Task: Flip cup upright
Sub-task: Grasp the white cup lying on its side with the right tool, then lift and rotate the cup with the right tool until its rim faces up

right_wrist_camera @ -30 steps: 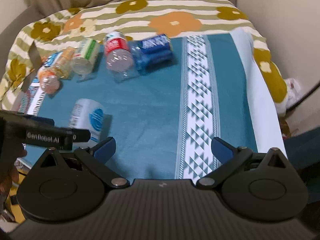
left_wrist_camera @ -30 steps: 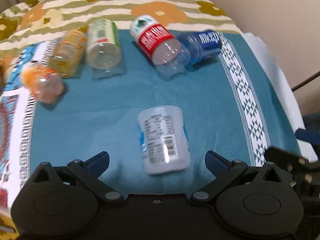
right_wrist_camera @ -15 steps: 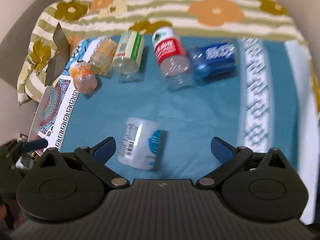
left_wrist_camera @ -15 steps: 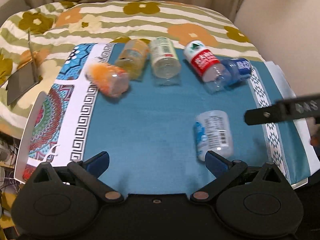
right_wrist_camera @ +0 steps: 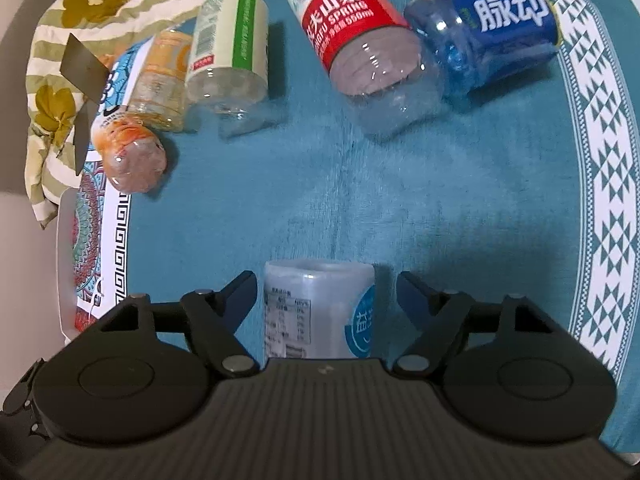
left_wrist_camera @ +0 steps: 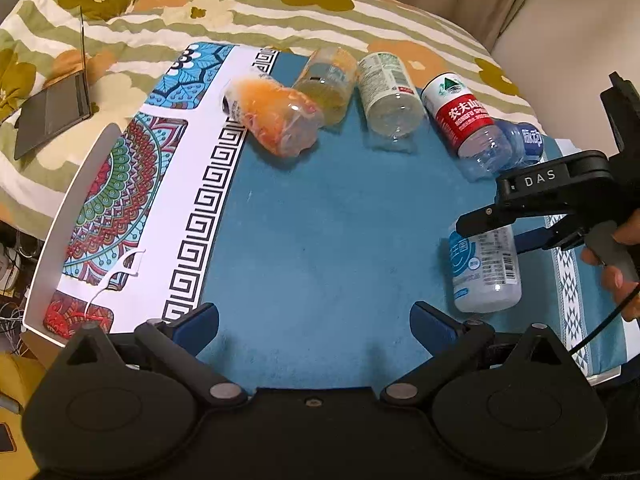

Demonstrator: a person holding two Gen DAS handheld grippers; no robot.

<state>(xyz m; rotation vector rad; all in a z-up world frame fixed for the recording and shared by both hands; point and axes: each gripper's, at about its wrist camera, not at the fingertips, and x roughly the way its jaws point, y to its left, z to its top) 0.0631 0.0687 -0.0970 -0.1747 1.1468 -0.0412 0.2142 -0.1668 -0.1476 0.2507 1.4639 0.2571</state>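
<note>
Cup (left_wrist_camera: 485, 268), a cut-off clear bottle with a white and blue label, lies on its side at the right of the left wrist view on the teal cloth (left_wrist_camera: 328, 232), its upper end hidden behind the right tongs (left_wrist_camera: 500, 226), which reach in from the right edge; a hand (left_wrist_camera: 618, 264) on the handle is cut off by the frame, and whether those tongs touch the cup cannot be told here. The left tongs (left_wrist_camera: 314, 318) at the bottom of this frame stand wide open over bare cloth, holding nothing. Along the top lie five more cut bottles: orange one (left_wrist_camera: 276, 118), yellow one (left_wrist_camera: 330, 84), green-labelled one (left_wrist_camera: 390, 96), red-labelled one (left_wrist_camera: 464, 120), and blue one (left_wrist_camera: 524, 142) mostly hidden behind the red. All look empty. A dark laptop (left_wrist_camera: 52, 108) rests on the flowered bedspread (left_wrist_camera: 248, 8) at upper left. In the right wrist view the cup (right_wrist_camera: 320, 308) sits low centre between the right tongs (right_wrist_camera: 326, 292), its near end hidden under the tool body; the tongs are spread on either side, with small gaps showing. The blue bottle (right_wrist_camera: 492, 32) is fully visible here.
</note>
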